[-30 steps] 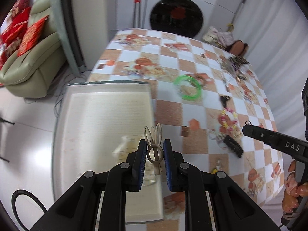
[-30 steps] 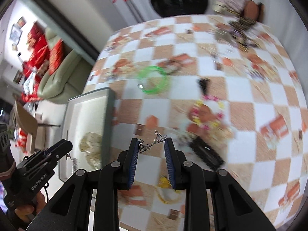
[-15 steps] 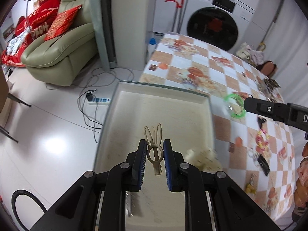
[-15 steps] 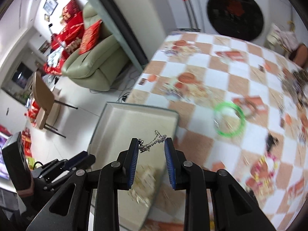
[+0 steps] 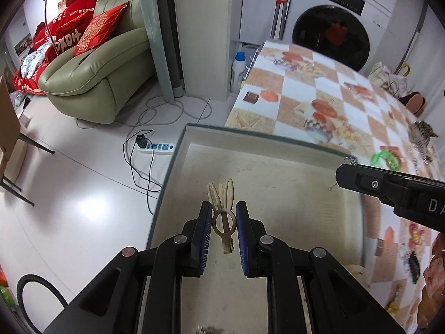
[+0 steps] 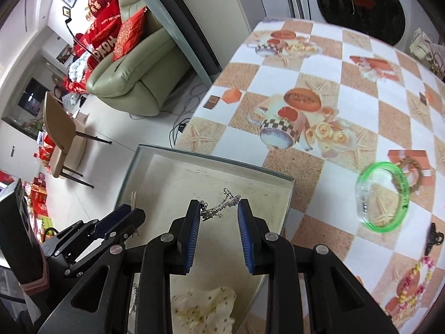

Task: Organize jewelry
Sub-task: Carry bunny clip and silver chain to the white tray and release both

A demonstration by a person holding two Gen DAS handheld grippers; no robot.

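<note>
My left gripper [image 5: 224,208] is shut on a beige rabbit-ear hair clip [image 5: 221,194], whose prongs stick out past the blue pads. It hangs over the cream floor of a shallow tray [image 5: 250,132] at the table's left end. My right gripper [image 6: 219,204] is shut on a thin silver chain [image 6: 217,209] that stretches between its pads. This gripper is also above the tray [image 6: 211,157], near the tray's right wall. Each gripper shows in the other's view: the right one [image 5: 345,172] at the right edge, the left one [image 6: 130,211] at the lower left.
A dotted cream cloth [image 6: 205,303] lies in the tray's near part. On the chequered tablecloth to the right lie a green bangle [image 6: 383,194], a black clip [image 6: 434,236] and a bead bracelet [image 6: 417,281]. The floor drops off left of the tray.
Both grippers have swung left from above the scattered jewelry to above the tray and sunk a little. The clip and the chain stay held as before.
</note>
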